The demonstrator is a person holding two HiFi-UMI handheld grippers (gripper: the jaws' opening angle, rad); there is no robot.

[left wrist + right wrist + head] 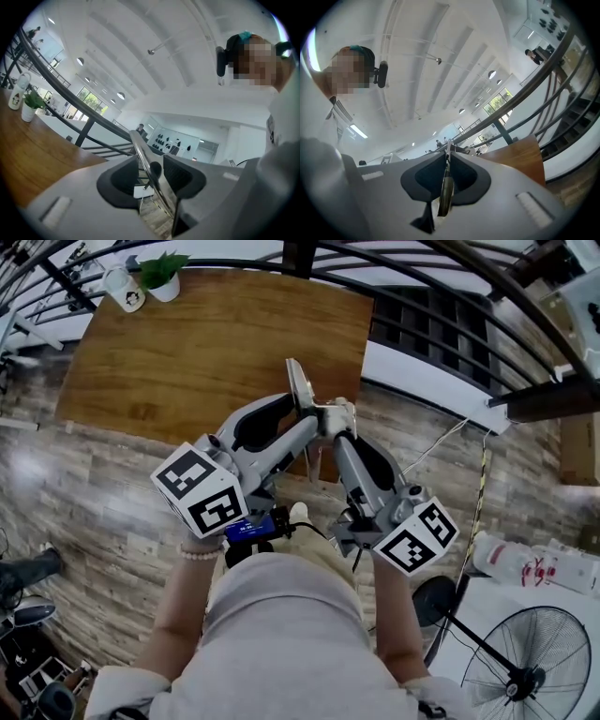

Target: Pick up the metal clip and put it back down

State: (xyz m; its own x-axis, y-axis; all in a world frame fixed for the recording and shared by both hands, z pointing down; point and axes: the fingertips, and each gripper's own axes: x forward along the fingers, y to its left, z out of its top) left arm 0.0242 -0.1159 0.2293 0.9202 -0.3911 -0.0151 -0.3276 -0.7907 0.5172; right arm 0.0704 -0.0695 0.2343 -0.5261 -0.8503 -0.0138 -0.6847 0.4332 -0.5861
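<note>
Left hand-held gripper (312, 418) and right (341, 416) pinch metal clip (299, 382).

Your left hand-held gripper (309, 416) and right hand-held gripper (339, 418) are pale grey with black pads (180, 176); their cubes (200, 489) are white with black square markers. The metal clip (300, 385) at their tips is shiny silver. Beyond them the bench (187, 343) is warm brown with wood grain. Beneath them the floor (84, 493) shows grey streaked planks. Far past your left hand-held gripper, a green plant (161, 268) sits in a white pot (167, 289).

Metal clip (299, 385): shiny, upright, aloft, pinched btwn L claw (312, 418) & R claw (339, 418).
</note>
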